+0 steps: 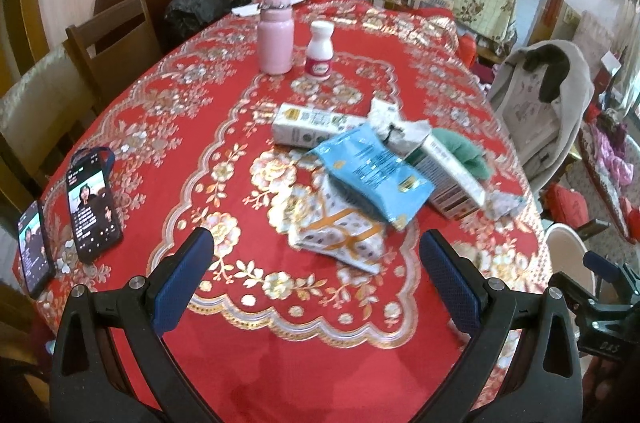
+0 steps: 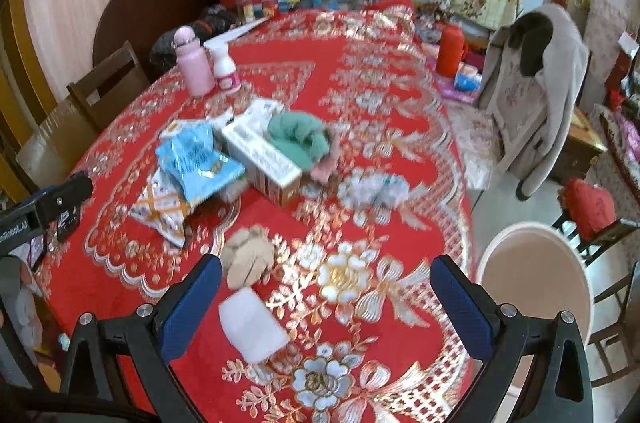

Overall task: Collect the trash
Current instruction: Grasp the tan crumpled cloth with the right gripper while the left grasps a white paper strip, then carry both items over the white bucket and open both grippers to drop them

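A pile of trash lies mid-table on the red cloth: a blue snack bag [image 1: 376, 175] [image 2: 200, 163] over a white patterned wrapper [image 1: 344, 235] [image 2: 164, 207], two drink cartons [image 1: 312, 125] [image 2: 264, 159], a green cloth [image 1: 464, 151] [image 2: 300, 135] and crumpled clear plastic [image 2: 372, 191]. Nearer the right gripper lie a brown crumpled paper [image 2: 248, 255] and a white wad [image 2: 252, 323]. My left gripper [image 1: 316, 263] is open just short of the patterned wrapper. My right gripper [image 2: 326, 287] is open above the table edge, with the white wad beside its left finger.
A round white bin [image 2: 532, 287] [image 1: 568, 251] stands on the floor off the table's right edge. A pink flask [image 1: 275, 31] and a white bottle [image 1: 320, 51] stand further back. Two phones [image 1: 94, 207] lie at the left edge. A coat-draped chair [image 2: 532, 95] is to the right.
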`<state>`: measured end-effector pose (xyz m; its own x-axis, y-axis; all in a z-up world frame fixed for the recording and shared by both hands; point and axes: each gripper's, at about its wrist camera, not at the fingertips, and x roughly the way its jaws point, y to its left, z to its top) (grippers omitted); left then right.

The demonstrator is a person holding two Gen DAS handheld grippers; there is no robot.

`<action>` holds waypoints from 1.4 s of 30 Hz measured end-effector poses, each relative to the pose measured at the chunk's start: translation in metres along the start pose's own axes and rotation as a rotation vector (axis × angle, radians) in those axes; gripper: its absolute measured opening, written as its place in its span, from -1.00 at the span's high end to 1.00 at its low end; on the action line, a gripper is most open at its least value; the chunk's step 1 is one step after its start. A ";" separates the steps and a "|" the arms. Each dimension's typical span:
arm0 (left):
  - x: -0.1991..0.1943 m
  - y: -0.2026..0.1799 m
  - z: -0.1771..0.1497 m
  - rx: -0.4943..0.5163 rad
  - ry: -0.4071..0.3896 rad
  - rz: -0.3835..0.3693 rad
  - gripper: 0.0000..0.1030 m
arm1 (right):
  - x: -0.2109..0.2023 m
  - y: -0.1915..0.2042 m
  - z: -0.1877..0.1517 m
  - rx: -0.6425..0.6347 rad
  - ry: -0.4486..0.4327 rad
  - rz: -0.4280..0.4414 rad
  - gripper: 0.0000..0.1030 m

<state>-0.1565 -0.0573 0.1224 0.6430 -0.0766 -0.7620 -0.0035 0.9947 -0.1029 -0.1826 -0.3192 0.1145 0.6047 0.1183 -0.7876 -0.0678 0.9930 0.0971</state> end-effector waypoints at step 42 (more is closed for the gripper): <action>0.075 0.058 0.063 0.009 0.219 -0.078 0.91 | 0.100 0.047 0.050 -0.007 0.163 0.244 0.35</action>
<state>-0.0602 -0.0009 0.1003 0.4598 -0.1657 -0.8724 0.0478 0.9856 -0.1620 -0.0859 -0.2607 0.0705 0.4343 0.3521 -0.8291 -0.2016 0.9351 0.2916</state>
